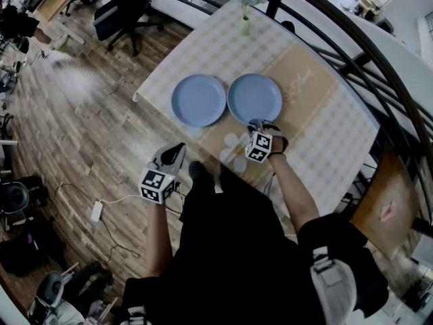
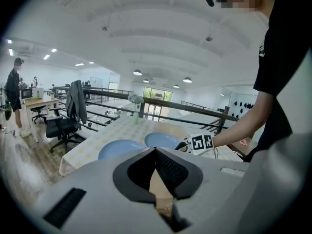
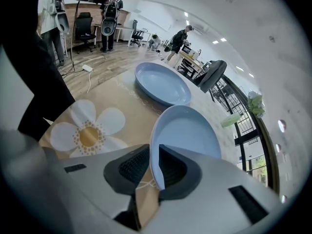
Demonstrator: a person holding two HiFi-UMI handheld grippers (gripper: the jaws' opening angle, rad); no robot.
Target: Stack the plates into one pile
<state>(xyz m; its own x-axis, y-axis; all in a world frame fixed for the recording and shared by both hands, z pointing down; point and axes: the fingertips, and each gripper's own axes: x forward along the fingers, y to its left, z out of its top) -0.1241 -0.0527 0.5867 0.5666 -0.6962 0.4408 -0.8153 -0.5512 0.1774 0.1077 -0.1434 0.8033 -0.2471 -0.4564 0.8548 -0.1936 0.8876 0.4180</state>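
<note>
One plate's [image 3: 187, 130] near rim is clamped by the right gripper [image 3: 155, 155]; the other plate [image 3: 163, 84] is seen just to its left. The left gripper [image 2: 156, 151] is closed, empty.

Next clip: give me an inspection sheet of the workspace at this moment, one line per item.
Surface: table with a checked cloth and a tan runner.
Job's things: left plate and right plate, both blue, lying close side by side, not yet stacked.
Clutter: vase with flowers at the far end.
Grippers: left hand-held gripper is shut and empty, held off the table's near edge. Right hand-held gripper is shut on the right plate's near rim.
Cables: white cable on the floor.
Surroundings: railing along the table's far side; office chair beyond the table.
</note>
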